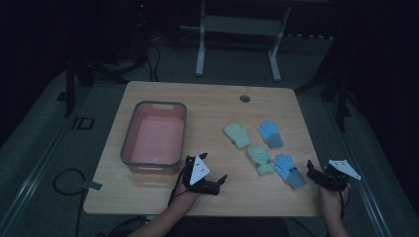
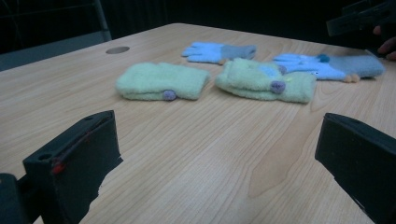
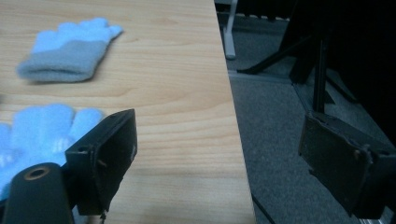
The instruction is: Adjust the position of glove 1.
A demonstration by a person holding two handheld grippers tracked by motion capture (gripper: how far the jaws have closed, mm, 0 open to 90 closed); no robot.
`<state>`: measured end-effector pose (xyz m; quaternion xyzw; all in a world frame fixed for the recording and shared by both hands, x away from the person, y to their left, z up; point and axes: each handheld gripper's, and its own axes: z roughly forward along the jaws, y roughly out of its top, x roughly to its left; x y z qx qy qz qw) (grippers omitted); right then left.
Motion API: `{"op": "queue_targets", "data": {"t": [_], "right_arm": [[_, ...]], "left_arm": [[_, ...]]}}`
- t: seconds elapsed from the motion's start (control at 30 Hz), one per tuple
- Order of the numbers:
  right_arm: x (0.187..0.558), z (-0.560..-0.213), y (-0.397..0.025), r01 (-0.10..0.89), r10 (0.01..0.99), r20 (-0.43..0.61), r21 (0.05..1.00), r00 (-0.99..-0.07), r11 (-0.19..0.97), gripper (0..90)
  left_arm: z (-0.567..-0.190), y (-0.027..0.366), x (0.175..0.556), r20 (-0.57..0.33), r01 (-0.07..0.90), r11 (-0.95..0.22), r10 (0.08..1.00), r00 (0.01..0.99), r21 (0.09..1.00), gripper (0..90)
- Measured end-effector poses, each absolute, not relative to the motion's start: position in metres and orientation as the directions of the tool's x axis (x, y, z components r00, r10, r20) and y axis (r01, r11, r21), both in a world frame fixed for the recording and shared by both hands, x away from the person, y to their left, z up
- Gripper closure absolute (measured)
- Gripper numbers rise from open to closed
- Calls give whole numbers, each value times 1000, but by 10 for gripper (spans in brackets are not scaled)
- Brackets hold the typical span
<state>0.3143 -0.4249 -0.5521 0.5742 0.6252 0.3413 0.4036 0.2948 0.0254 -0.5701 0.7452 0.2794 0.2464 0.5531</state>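
Four small gloves lie on the right half of the wooden table (image 1: 207, 106). Two are green mittens (image 1: 237, 135) (image 1: 260, 159); two are blue gloves (image 1: 271, 133) (image 1: 289, 170). My left gripper (image 1: 214, 168) hovers near the front edge and points right at them, open with nothing between its jaws. From the left gripper (image 2: 215, 154) I see one green mitten (image 2: 161, 81), the other green mitten (image 2: 264, 79) and both blue gloves (image 2: 217, 51) (image 2: 327, 65) ahead. My right gripper (image 1: 324, 172) is open at the table's right edge. Beside the right gripper (image 3: 224, 158) lies the near blue glove (image 3: 42, 128); the far blue glove (image 3: 70, 49) is farther up.
A pink bin with a grey rim (image 1: 129, 129) stands empty on the table's left half. A cable hole (image 1: 244, 98) sits near the far edge. The table's right edge (image 3: 233, 116) drops to grey carpet (image 3: 275, 140). A white desk frame (image 1: 200, 54) stands behind.
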Motion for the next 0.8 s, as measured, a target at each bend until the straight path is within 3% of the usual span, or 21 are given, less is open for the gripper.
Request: {"op": "queue_targets", "data": {"t": [0.4, 0.8], "right_arm": [[314, -545, -428, 515, 996, -84, 854, 4, 70, 115], [320, -514, -425, 507, 998, -57, 860, -12, 55, 115]], "left_arm": [[-570, 25, 294, 65, 140, -237, 689, 721, 961, 1], [-570, 24, 294, 71, 134, -239, 689, 721, 962, 1]]}}
